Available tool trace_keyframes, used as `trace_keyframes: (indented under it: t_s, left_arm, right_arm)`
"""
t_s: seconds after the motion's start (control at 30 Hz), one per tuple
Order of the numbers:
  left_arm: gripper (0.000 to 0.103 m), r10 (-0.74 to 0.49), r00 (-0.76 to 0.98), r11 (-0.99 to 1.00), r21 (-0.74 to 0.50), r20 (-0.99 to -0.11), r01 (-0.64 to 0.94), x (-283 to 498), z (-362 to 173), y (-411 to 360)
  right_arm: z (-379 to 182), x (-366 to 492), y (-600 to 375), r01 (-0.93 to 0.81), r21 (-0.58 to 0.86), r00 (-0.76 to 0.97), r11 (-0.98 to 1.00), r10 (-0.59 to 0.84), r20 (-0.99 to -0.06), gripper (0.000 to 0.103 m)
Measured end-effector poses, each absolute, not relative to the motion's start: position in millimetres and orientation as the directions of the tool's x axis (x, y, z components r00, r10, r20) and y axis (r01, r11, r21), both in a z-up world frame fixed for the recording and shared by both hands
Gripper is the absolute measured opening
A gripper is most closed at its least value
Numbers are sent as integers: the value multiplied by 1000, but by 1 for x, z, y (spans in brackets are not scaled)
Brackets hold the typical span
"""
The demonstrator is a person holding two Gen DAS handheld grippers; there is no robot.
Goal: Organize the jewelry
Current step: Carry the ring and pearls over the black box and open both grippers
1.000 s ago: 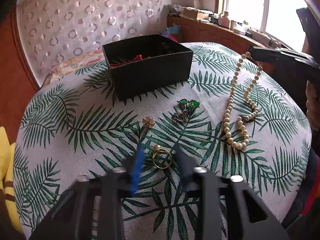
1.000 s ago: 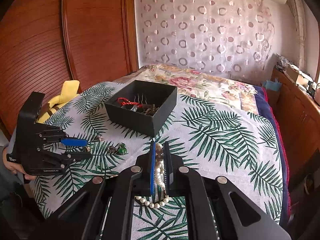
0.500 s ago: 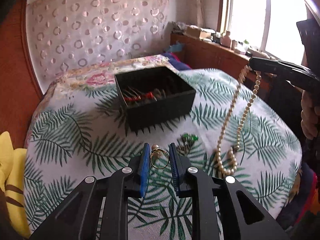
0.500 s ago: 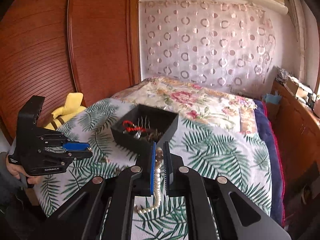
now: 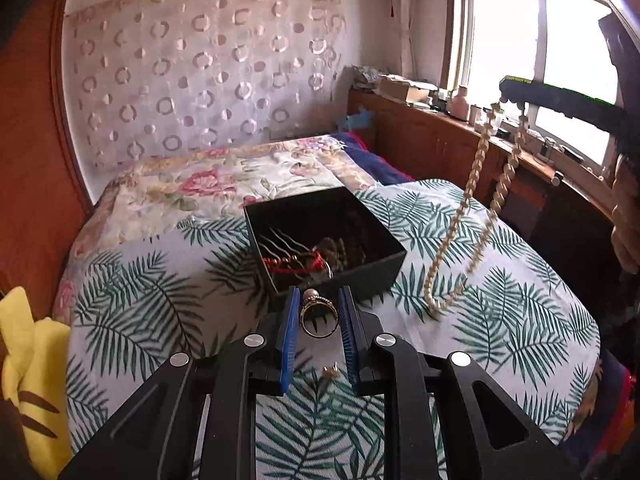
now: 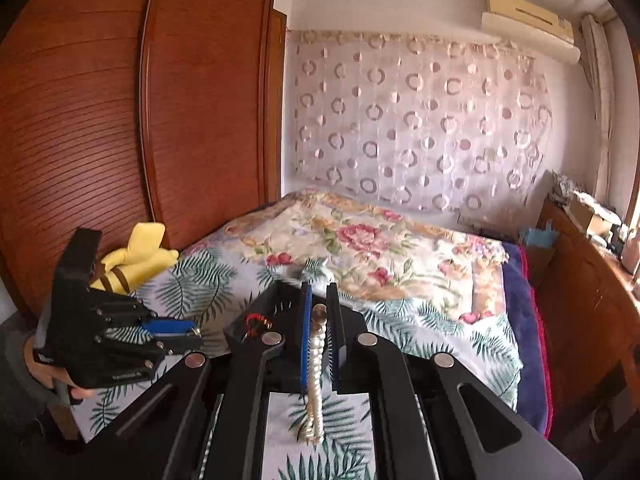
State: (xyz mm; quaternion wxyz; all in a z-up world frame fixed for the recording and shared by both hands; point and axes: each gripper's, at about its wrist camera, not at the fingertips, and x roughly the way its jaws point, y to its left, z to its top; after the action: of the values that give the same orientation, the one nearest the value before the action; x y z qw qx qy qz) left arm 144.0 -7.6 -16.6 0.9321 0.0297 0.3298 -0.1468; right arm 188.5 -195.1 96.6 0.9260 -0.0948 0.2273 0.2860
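My left gripper [image 5: 319, 314] is shut on a gold ring with a pearl [image 5: 318, 317] and holds it in the air just in front of the black jewelry box [image 5: 384, 265]. The box holds a red bracelet [image 5: 294, 265], hair pins and dark beads. My right gripper [image 6: 319, 312] is shut on a pearl necklace [image 6: 314, 376], which hangs free; in the left wrist view the necklace [image 5: 476, 216] dangles to the right of the box, high above the cloth. The left gripper also shows in the right wrist view [image 6: 176, 330], left of the box [image 6: 256, 326].
A small earring [image 5: 331, 372] lies on the palm-leaf cloth [image 5: 152, 312] below my left gripper. A yellow plush toy [image 5: 32, 368] lies at the left edge. A floral bedspread [image 6: 384, 240] is behind, a wooden wardrobe [image 6: 120, 120] to the left, a wooden counter [image 5: 440, 140] under the window.
My left gripper shut on the ring and lifted it off the cloth toward the box. My right gripper raised the pearl necklace until it hangs clear of the cloth.
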Motion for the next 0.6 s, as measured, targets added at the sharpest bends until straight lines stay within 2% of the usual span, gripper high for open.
trace_keyframes:
  t_s: [0.27, 0.6]
  left_arm:
    - [18, -252, 745, 956, -38, -618, 292, 169, -12, -6]
    - [19, -248, 738, 958, -47, -627, 281, 209, -17, -8]
  right_arm:
    - [129, 210, -180, -576, -121, 756, 809, 471, -454, 8]
    - [154, 238, -164, -602, -137, 752, 787, 500, -430, 8]
